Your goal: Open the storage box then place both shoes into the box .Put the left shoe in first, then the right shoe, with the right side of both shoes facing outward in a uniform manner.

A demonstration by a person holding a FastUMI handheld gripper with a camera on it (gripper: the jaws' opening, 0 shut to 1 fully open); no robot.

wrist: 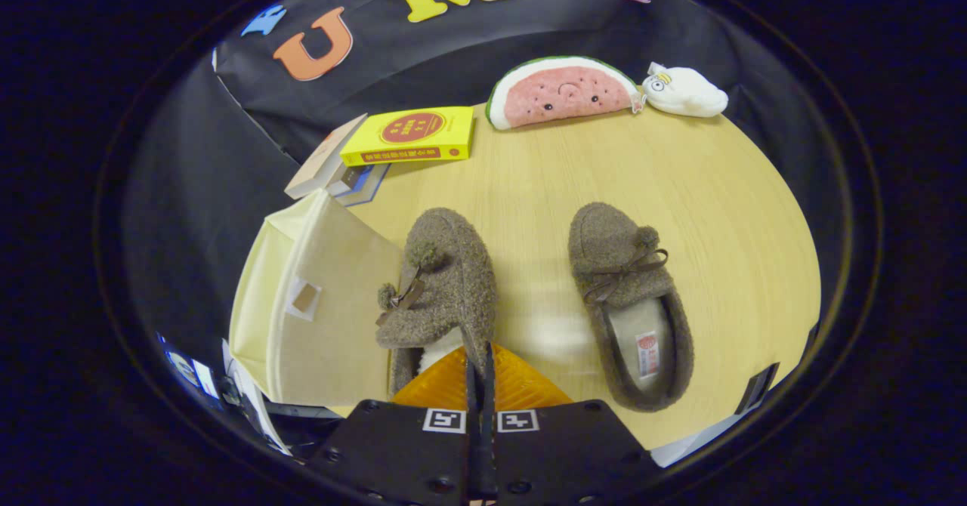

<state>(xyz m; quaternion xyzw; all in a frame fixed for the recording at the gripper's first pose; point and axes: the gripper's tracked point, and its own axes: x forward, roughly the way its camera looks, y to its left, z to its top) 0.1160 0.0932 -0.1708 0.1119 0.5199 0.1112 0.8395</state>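
1. Jaws (480,374) pressing together on the heel rim of the left shoe (442,279), pinching that thin edge between both fingers.
2. Left shoe tilting over onto its side, sole edge turned toward the right shoe, bow and pompoms facing the storage box (302,302).
3. Leaning right against the storage box, toe pointing away from the jaws, toward the yellow book (412,136).
4. Storage box lying just beside the left shoe, on the side away from the right shoe, pale cream, open panel spreading flat at the tabletop (680,181) edge.
5. Right shoe (631,302) sitting flat and upright on the tabletop, well apart from the left shoe, opening showing a pale lining and a small label.
6. Yellow book resting beyond the left shoe, stacked over other books (332,170).
7. Watermelon plush (563,92) and white plush (686,91) lying far beyond the left shoe, against the booth wall, touching each other.
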